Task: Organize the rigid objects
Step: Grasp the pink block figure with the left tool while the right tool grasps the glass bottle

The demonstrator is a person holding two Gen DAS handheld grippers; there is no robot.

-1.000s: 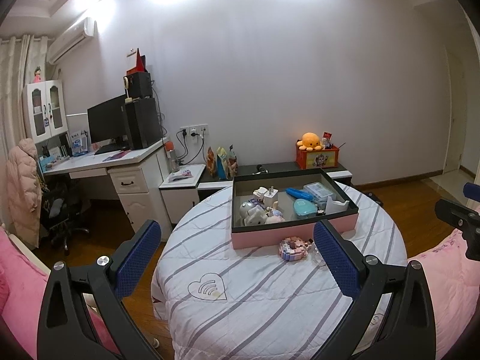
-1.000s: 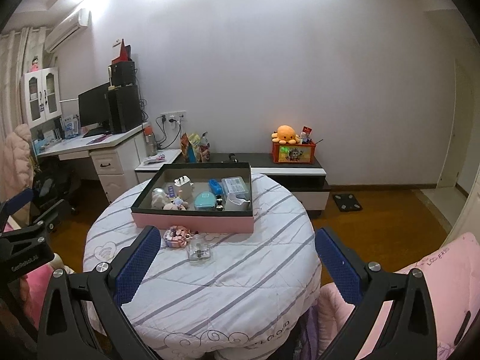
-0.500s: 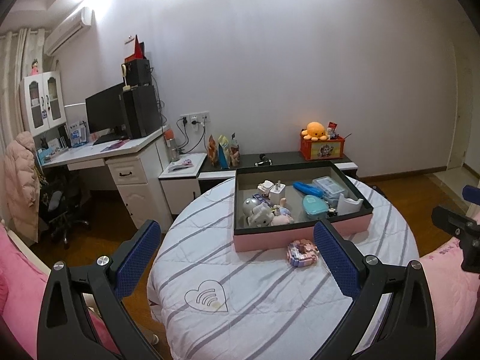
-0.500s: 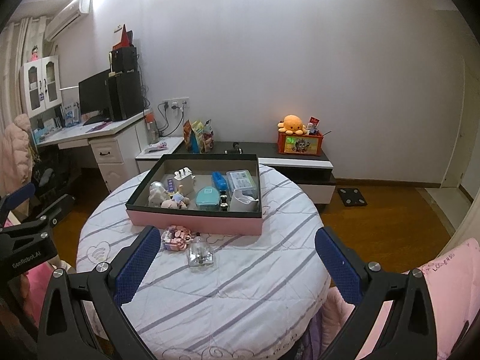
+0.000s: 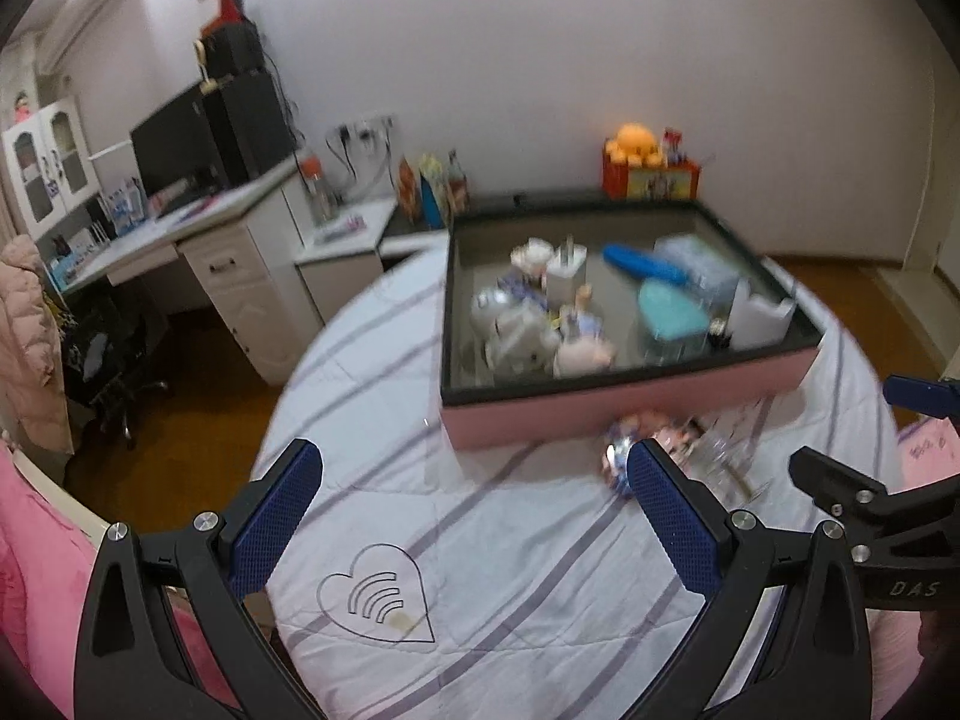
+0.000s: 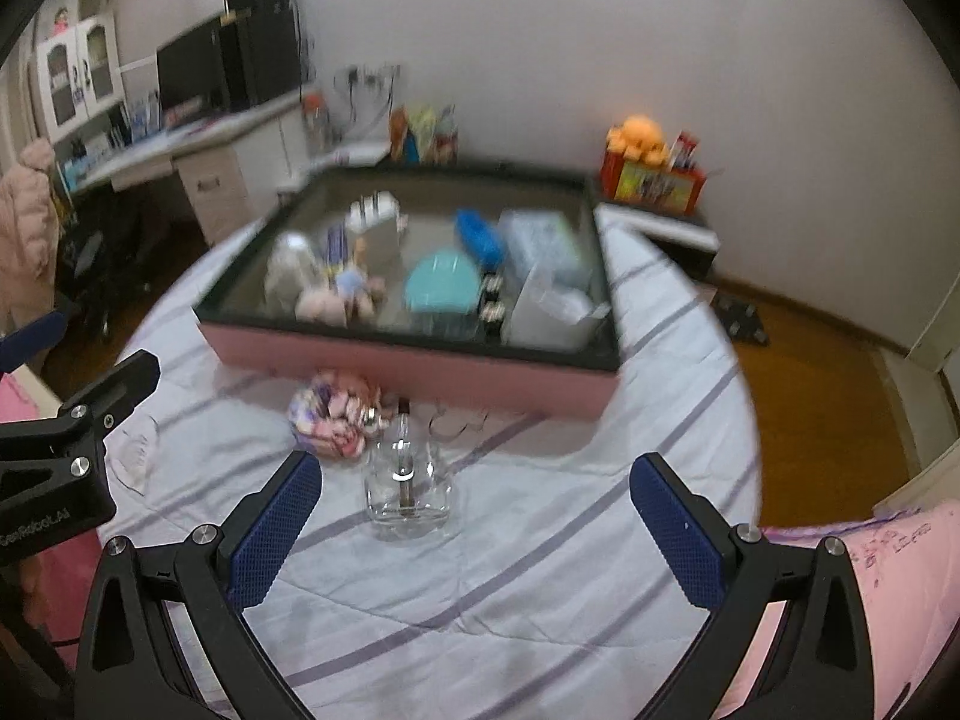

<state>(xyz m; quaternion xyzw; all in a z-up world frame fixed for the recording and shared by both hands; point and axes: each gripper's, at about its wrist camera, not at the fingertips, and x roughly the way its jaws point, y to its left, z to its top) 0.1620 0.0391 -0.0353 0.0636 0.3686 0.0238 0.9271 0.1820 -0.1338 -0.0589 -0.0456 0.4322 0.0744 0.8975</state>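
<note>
A pink box with a black rim [image 5: 630, 417] [image 6: 414, 372] stands on the round striped table and holds several small items. In front of it lie a pink and purple toy [image 6: 333, 417] [image 5: 618, 450] and a clear glass bottle [image 6: 408, 486] [image 5: 729, 459]. My left gripper [image 5: 474, 522] is open and empty over the table's near left part. My right gripper [image 6: 474, 531] is open and empty, with the bottle just ahead between its fingers. Both views are blurred.
The table [image 5: 510, 588] is covered by a white cloth with grey stripes. A white desk [image 5: 210, 252] with a monitor stands at the back left. A low cabinet with an orange plush [image 5: 639, 141] is behind the box. Pink bedding [image 6: 888, 564] lies at the near right.
Both grippers have moved forward and down toward the table. The box, toy and bottle are now much closer and larger. Both grippers stay open.
</note>
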